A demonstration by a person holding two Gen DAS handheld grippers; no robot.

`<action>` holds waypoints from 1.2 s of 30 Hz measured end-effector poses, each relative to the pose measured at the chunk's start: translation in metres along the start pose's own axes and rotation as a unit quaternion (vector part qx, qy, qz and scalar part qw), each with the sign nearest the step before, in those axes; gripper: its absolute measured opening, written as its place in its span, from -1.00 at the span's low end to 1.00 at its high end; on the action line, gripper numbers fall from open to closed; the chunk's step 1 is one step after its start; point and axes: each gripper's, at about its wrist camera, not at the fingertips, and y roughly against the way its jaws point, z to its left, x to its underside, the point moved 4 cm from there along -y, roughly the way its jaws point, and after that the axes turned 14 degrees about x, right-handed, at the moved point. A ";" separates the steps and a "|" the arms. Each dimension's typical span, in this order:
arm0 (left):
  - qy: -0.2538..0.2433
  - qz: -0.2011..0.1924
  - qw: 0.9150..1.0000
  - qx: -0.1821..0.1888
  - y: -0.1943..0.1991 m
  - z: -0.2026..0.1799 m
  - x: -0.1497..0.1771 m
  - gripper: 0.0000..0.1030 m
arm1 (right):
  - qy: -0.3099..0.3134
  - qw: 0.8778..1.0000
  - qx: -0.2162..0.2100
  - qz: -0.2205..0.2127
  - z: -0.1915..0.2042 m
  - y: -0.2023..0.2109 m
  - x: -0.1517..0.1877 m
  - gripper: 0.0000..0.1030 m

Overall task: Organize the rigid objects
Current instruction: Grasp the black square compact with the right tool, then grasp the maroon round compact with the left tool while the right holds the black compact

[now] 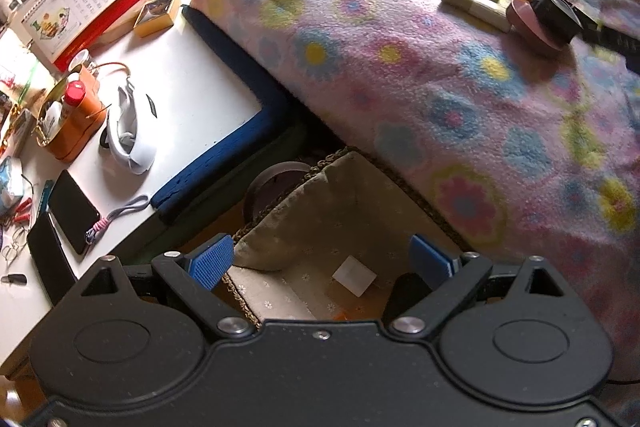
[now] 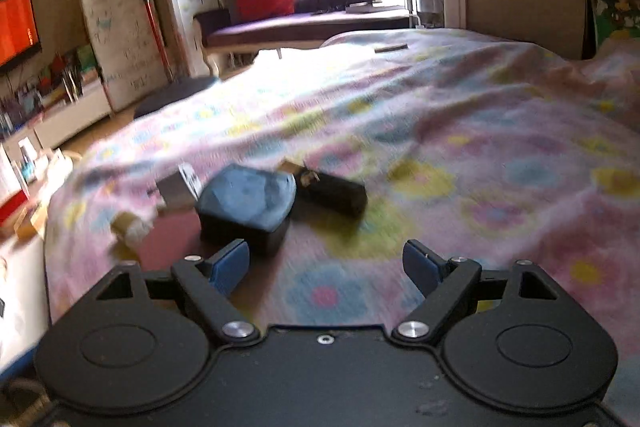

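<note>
Right now the black box (image 2: 244, 215) with its soft blue top sits on the fleecy flowered bed (image 2: 460, 155), just ahead and left of my right gripper (image 2: 326, 267), whose jaws stand wide and empty. A dark oblong block (image 2: 340, 195) lies just beyond it, long axis running right. My left gripper (image 1: 322, 261), also wide and empty, hangs over the cloth-lined woven basket (image 1: 344, 195), well apart, so the right is nearer.
</note>
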 end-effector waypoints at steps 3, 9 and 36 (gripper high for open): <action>-0.009 -0.003 1.000 0.003 -0.001 -0.005 -0.002 0.79 | -0.020 0.999 -0.024 -0.008 0.014 -0.005 -0.010 0.93; -0.041 -0.016 0.999 0.000 0.001 -0.021 -0.004 0.79 | -0.003 1.000 -0.008 0.020 0.050 -0.035 -0.021 0.96; -0.114 -0.086 0.989 0.034 -0.058 -0.155 -0.123 0.80 | -0.026 0.999 -0.007 -0.020 -0.048 -0.055 -0.001 0.19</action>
